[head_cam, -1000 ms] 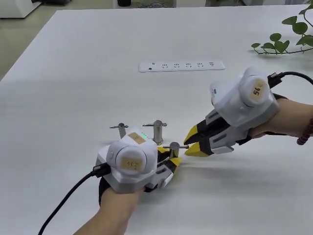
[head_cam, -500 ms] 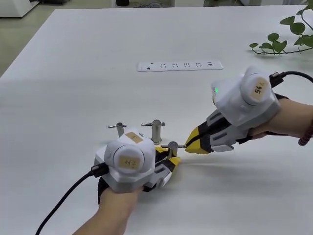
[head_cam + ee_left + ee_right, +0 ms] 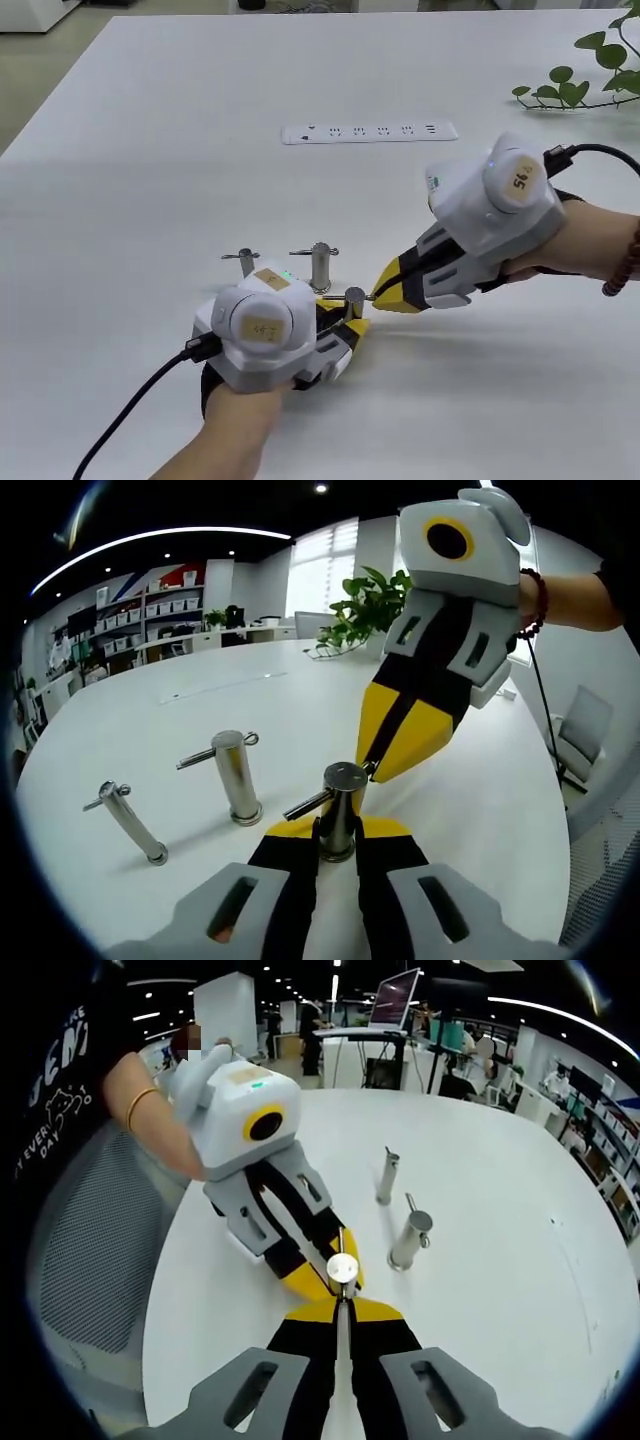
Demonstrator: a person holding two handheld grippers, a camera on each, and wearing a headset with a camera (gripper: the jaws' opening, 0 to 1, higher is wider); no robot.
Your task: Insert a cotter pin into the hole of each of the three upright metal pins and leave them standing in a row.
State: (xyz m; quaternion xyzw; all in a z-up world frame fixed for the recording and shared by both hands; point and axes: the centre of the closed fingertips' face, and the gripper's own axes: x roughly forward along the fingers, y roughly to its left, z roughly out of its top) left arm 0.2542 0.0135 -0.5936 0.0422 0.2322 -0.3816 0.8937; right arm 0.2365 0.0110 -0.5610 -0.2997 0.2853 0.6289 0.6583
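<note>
I'm clamping the slick, stiff metal pin [image 3: 341, 798] low down in the left gripper [image 3: 340, 832], with the right gripper [image 3: 342, 1308] pinching the light, probably bendable cotter pin [image 3: 305, 805] by its end.

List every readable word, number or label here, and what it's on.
"95": sticker on right gripper, tilted; could be 56 inverted.
"EVERY DAY": person's black shirt; larger letters above are cut off.
Label on left gripper: too blurred.
Power strip markings: too small.

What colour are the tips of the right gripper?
Yellow, with black behind them. The right gripper shows best in the left gripper view.
</note>
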